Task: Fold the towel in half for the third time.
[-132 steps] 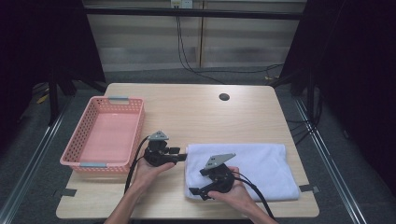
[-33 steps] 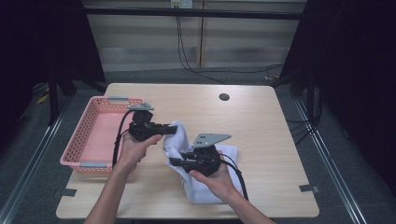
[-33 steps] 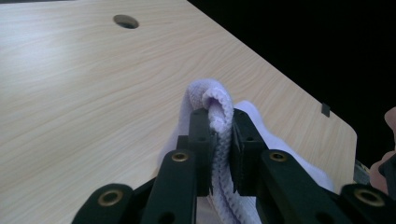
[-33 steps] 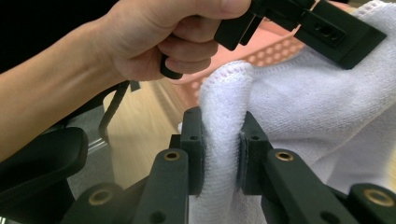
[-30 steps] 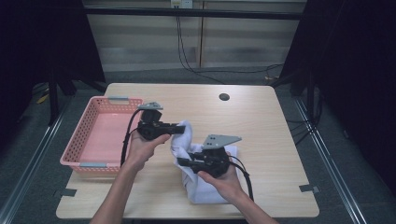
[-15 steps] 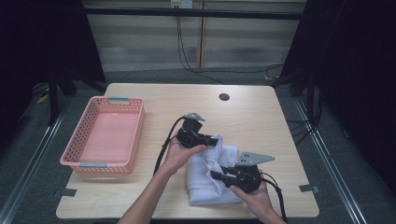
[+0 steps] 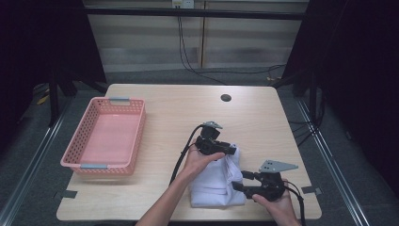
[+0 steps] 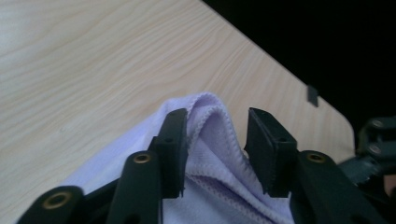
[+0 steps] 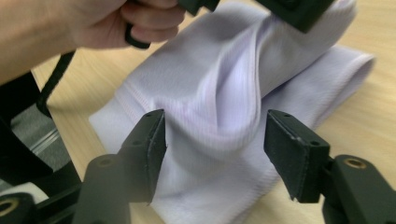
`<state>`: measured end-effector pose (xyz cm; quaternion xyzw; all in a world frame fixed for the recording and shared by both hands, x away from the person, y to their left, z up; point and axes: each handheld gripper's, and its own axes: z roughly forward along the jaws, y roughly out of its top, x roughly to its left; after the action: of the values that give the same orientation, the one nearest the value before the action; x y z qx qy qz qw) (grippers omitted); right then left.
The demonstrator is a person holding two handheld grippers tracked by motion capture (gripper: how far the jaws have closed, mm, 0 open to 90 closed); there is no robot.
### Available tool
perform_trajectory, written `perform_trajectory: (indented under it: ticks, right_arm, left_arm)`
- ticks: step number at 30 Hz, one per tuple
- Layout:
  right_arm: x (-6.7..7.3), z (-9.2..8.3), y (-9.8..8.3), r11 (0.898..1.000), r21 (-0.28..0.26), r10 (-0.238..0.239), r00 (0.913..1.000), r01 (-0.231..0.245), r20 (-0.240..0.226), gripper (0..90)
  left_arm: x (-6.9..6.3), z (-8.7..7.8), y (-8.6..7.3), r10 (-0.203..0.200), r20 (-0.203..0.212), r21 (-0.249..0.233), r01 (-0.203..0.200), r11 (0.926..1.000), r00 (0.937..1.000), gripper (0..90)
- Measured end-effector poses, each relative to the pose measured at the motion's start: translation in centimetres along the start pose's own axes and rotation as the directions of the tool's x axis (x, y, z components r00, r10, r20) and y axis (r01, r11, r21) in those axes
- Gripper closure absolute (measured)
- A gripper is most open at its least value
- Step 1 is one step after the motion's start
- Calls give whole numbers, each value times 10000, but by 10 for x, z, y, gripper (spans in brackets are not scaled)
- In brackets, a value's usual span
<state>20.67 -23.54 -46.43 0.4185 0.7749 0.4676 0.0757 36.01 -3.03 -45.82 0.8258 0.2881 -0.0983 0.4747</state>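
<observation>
Both tools' jaws, just opened, straddle towel (image 8: 210, 140); basket (image 7: 106, 136) aside.

Pink basket (image 7: 106, 136) at table (image 7: 164, 103) left; round hole (image 7: 226, 98).

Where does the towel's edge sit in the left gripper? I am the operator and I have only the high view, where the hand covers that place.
Observer: In the left gripper view, the left gripper has its jaws apart, and they have just been opening. The hemmed fold of the towel stands between them, with a gap beside one pad.
Operator: And the right gripper?
Observer: In the right gripper view, the right gripper is open too, its jaws having just opened. Cloth shows between them, and neither pad presses on it.
Operator: Does the towel lie flat there?
Observer: No. A soft ridge of cloth rises towards the other gripper.
</observation>
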Motion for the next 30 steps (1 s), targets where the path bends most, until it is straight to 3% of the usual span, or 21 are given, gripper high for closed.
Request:
perform_trajectory:
  ticks: [3,6,10,15,16,19,20,22,23,25,26,30]
  right_arm:
    - [-6,-9,5,9994,-299,202,9994,-194,280,337]
    - [-14,-11,12,9992,-356,206,9977,-184,648,321]
    - [-32,3,28,9999,-134,-52,9883,73,1524,308]
    - [-54,30,51,9999,150,-62,9901,41,1401,296]
    - [-56,39,56,9994,315,-198,9866,149,1619,295]
    - [-62,56,62,9992,390,-184,9869,123,1603,296]
    - [-63,59,62,9991,408,-202,9859,136,1663,316]
    - [-67,66,60,9980,626,-170,9851,64,1709,493]
    - [-68,67,58,9976,680,-210,9823,84,1864,536]
    - [-73,66,51,9959,905,-197,9804,19,1960,635]
    - [-76,65,47,9955,943,-172,9803,-15,1970,662]
    - [-83,67,37,9928,1195,-332,9842,124,1737,671]
  left_arm:
    - [-4,-13,1,283,-304,-334,-293,9990,9991,460]
    - [-3,-31,0,347,-420,-532,-370,9979,9985,441]
    - [-6,-55,-18,738,-622,-209,-752,9969,9953,506]
    - [-12,-74,-54,1112,-764,498,-1076,9929,9909,506]
    - [-13,-75,-59,1099,-862,507,-1058,9931,9902,502]
    - [-20,-78,-78,1401,-901,1063,-1304,9858,9860,488]
    - [-23,-79,-85,1505,-819,1176,-1404,9831,9852,478]
    - [-28,-84,-96,1674,-794,1471,-1545,9770,9827,470]
    - [-29,-86,-101,1747,-796,1506,-1614,9753,9814,466]
    - [-32,-90,-109,1691,-802,1484,-1560,9765,9823,451]
    - [-33,-91,-113,1654,-784,1467,-1528,9773,9831,438]
    - [-44,-99,-122,1944,-1136,1245,-1802,9757,9743,388]
